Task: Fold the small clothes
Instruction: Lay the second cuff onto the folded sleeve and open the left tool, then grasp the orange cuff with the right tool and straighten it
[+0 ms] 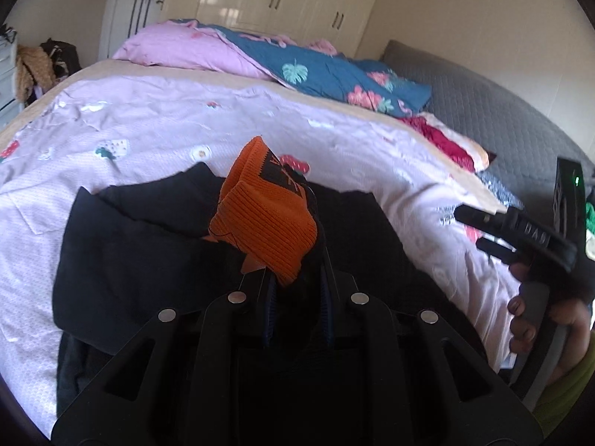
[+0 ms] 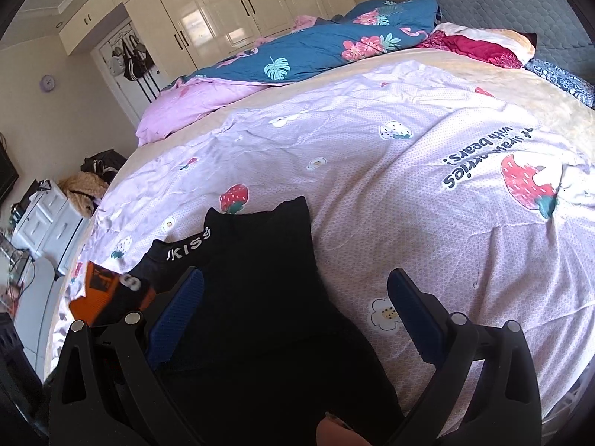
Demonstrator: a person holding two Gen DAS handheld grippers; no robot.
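Lying spread on the bed (image 2: 427,200) is a dark garment (image 1: 148,245), with white "KISS" lettering on one edge in the right wrist view. The left tool (image 1: 297,260) is clamped narrow on an orange knit piece (image 1: 264,219) with black trim, holding it bunched up above the dark garment. Its fingers are mostly buried under the knit, so you can't really see the pads. The right tool (image 2: 297,308) is angled down over the dark garment with its blue pads (image 2: 178,308) spread wide, nothing pinched between them. From the left wrist view you get that right tool side-on at the frame's right edge, with the person's hand (image 1: 535,319) wrapped around its handle, partly cut off. The orange piece only peeks in at the right view's lower left.
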